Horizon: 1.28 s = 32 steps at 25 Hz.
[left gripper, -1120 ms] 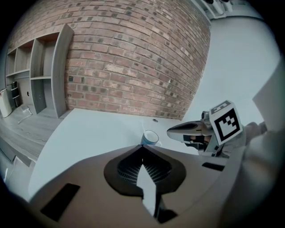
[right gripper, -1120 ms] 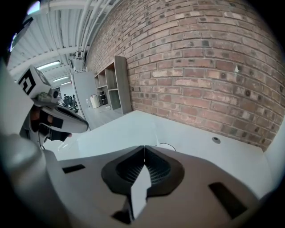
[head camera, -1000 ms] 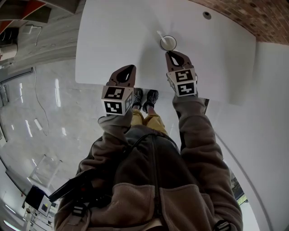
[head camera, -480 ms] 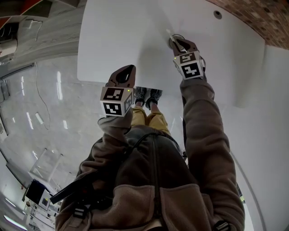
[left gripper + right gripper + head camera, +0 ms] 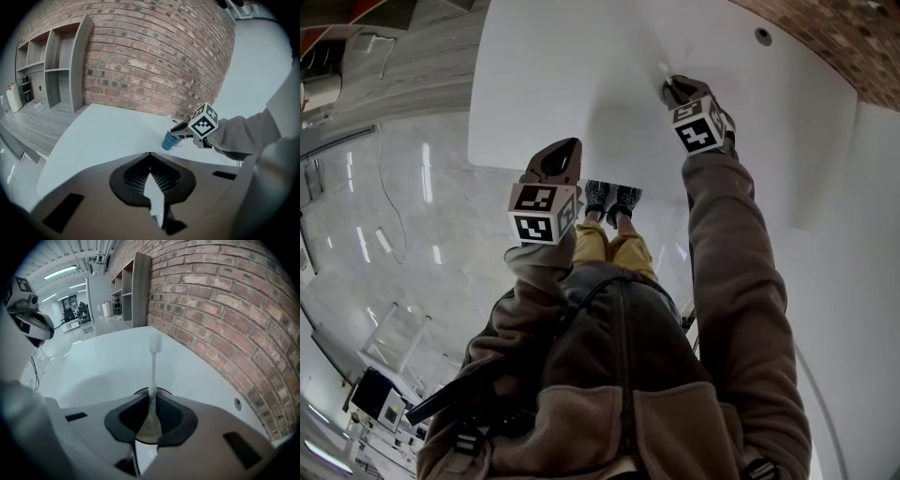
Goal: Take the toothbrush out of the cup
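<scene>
A white toothbrush (image 5: 154, 347) stands upright in a blue cup (image 5: 169, 140) on the white table (image 5: 553, 75). My right gripper (image 5: 675, 86) sits right over the cup, with its jaws closed round the toothbrush handle. In the right gripper view the bristle head rises beyond my right gripper (image 5: 152, 397), and only a sliver of the cup rim shows below. In the head view the cup is hidden under the gripper and just the brush tip (image 5: 664, 68) sticks out. My left gripper (image 5: 566, 146) hangs at the table's near edge, shut and empty, far from the cup.
A brick wall (image 5: 844, 37) runs behind the table, with grey shelving (image 5: 51, 70) to the left. A small round hole (image 5: 762, 37) sits in the tabletop near the wall. The person's shoes (image 5: 614, 199) show below the table's near edge.
My right gripper has moved forward from short of the cup to directly over it, and its jaws now enclose the toothbrush. The left gripper has stayed where it was.
</scene>
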Each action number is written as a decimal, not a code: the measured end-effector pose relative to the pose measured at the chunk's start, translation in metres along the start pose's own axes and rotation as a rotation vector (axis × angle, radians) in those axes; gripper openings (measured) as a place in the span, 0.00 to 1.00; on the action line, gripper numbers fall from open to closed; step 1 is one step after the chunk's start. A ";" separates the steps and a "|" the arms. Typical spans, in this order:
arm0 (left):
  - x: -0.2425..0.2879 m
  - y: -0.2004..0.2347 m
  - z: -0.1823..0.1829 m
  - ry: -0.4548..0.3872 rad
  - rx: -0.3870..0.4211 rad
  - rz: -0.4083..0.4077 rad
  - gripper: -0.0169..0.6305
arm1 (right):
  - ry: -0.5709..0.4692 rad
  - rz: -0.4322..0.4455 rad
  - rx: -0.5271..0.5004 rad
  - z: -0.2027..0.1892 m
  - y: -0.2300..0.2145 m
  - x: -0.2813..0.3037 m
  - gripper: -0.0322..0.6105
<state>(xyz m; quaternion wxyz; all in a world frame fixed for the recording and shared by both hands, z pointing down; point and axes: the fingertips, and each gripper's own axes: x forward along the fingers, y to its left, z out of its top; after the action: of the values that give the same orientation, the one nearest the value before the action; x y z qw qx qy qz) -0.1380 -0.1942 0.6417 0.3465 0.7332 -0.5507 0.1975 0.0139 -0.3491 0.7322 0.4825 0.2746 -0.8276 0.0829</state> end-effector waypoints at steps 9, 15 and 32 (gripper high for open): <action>-0.011 -0.008 0.025 -0.061 0.029 -0.014 0.03 | -0.146 -0.102 0.040 0.028 -0.005 -0.055 0.12; -0.031 -0.052 0.087 -0.212 0.083 -0.110 0.03 | -0.308 -0.199 0.143 0.061 -0.003 -0.151 0.12; -0.165 -0.169 0.222 -0.630 0.390 -0.231 0.03 | -0.740 -0.347 0.329 0.122 0.016 -0.390 0.12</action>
<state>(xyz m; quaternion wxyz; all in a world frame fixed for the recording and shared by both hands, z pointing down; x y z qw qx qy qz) -0.0507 -0.2185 0.3303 0.0342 0.8672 -0.4962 0.0234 0.0632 -0.2387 0.3417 0.1102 0.4938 -0.8622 0.0273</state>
